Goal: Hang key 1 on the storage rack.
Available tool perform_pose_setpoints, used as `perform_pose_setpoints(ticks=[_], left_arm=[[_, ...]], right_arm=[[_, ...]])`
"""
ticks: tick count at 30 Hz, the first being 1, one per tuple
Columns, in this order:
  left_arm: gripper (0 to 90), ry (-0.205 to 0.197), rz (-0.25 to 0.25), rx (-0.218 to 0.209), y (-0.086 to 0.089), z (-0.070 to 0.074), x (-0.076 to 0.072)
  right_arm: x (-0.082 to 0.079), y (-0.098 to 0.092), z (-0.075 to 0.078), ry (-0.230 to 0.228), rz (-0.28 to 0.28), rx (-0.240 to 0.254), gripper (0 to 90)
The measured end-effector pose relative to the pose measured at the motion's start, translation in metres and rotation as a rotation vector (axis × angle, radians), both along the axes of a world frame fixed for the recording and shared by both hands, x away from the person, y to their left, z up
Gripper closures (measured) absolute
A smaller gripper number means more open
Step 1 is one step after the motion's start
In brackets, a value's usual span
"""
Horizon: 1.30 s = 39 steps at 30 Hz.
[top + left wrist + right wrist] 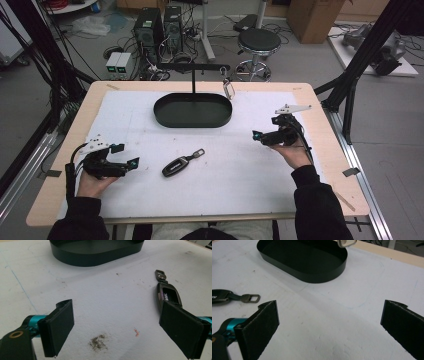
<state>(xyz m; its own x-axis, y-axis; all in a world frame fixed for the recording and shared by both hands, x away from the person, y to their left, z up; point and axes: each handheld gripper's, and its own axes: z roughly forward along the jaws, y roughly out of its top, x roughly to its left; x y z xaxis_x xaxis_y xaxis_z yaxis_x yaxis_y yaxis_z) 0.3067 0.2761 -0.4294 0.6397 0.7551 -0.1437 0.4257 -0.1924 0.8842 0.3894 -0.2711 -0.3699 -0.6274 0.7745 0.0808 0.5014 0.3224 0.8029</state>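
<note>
While both grippers rest low on the white mat [300, 210] with nothing held, the key fob [176, 166] lies flat near the mat's middle, somewhat toward the near edge, between the two hands. Left gripper [131, 164] sits at the near-left part of the tabletop, jaws spread wide apart and empty; right gripper [257, 135] sits toward the right edge, jaws also wide apart and empty. Fob's long axis runs diagonally: dark body end toward the near-left, strap and metal clasp [199, 152] end pointing toward the far-right, toward the black oval tray [165, 117] at the far middle. Left gripper is clearly nearer, just beside the fob's body end; right gripper is well apart from it. In the left gripper view the fob [167, 296] lies just ahead of the right-hand jaw, off-centre, not between the jaws, so my read is that the left gripper needs to shift sideways toward it before closing across the narrow width. In the right gripper view the fob [220, 297] and clasp [250, 298] sit far off to the left. A stand with a crossbar [194, 66] rises behind the tray, a small carabiner [228, 89] hanging from its right end.
</note>
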Motion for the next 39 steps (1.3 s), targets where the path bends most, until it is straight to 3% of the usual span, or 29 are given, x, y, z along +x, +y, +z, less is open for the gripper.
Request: perform_pose_setpoints(ticks=[16,28,39], left_arm=[[13.0,0.003,-0.005,0.006,-0.001,0.0,0.0],[13.0,0.005,-0.007,0.009,-0.002,0.0,-0.001],[13.0,0.012,-0.006,0.016,-0.002,-0.001,-0.001]], right_arm=[[-0.017,-0.017,-0.017,0.001,-0.015,-0.013,1.0],[-0.036,-0.036,-0.028,-0.003,-0.051,0.013,1.0],[-0.054,-0.05,-0.05,0.003,-0.058,0.007,1.0]])
